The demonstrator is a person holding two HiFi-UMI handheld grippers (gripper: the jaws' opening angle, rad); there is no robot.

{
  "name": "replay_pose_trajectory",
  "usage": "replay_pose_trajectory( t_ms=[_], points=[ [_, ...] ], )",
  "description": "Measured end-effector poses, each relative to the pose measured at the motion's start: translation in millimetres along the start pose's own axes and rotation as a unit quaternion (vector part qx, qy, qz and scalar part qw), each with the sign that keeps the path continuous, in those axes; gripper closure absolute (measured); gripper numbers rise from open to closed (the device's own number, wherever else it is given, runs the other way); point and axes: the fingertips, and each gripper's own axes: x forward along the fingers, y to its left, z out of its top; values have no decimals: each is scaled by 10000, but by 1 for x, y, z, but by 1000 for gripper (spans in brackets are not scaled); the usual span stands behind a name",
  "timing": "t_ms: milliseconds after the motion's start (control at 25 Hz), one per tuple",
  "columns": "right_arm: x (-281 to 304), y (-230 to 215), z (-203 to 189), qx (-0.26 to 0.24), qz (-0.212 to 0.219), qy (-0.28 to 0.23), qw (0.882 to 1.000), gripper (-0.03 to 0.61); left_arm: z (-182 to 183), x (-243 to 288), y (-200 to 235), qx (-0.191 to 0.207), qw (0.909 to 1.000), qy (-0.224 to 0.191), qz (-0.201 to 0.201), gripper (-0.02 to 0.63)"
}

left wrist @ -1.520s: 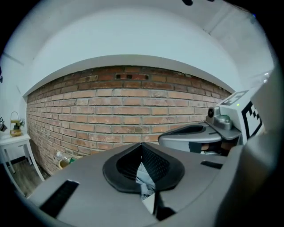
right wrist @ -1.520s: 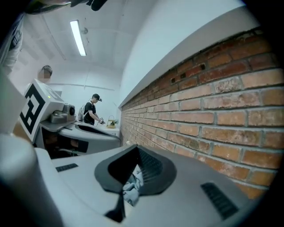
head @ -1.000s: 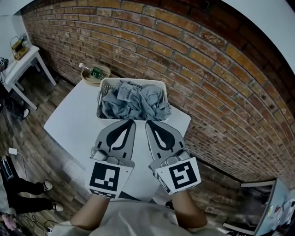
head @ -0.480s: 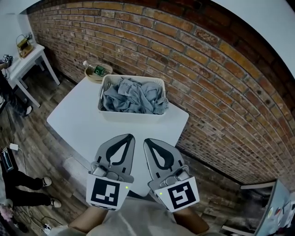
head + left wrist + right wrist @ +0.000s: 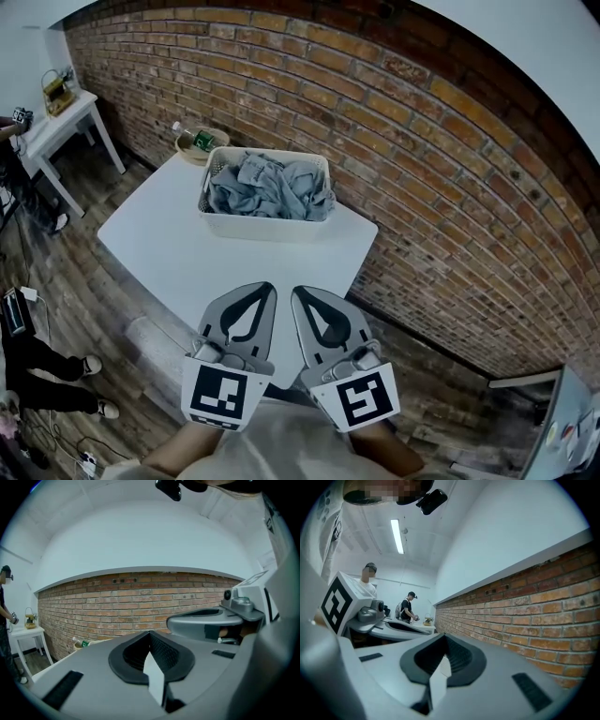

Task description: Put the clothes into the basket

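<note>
Head view: crumpled grey-blue cloth garments (image 5: 268, 187) lie heaped inside the white perforated plastic basket (image 5: 265, 226) on the white square table (image 5: 159, 253) beside the red brick wall (image 5: 403, 141). The basket is well apart from the left gripper (image 5: 266, 287) and the right gripper (image 5: 297, 292). Left gripper view: jaws clenched together, nothing between. Right gripper view: jaws likewise clenched, empty.

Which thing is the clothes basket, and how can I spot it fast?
Find the long brick wall, then the white table beside it. At the table's far end sits the white basket, heaped with grey-blue clothes; the small round bowl next to it holds a bottle instead.
</note>
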Motion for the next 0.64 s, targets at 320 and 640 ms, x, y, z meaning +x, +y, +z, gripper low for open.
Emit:
replay_pose_trajectory(
  t_ms=[320, 640],
  points=[
    [-16, -4, -11, -4, -74, 85, 9999, 574, -5, -1, -13, 31, 10000, 12, -24, 606],
    [-26, -5, -12, 7, -143, 101, 9998, 574, -7, 0, -25, 71, 9999, 16, -115, 606]
  ],
)
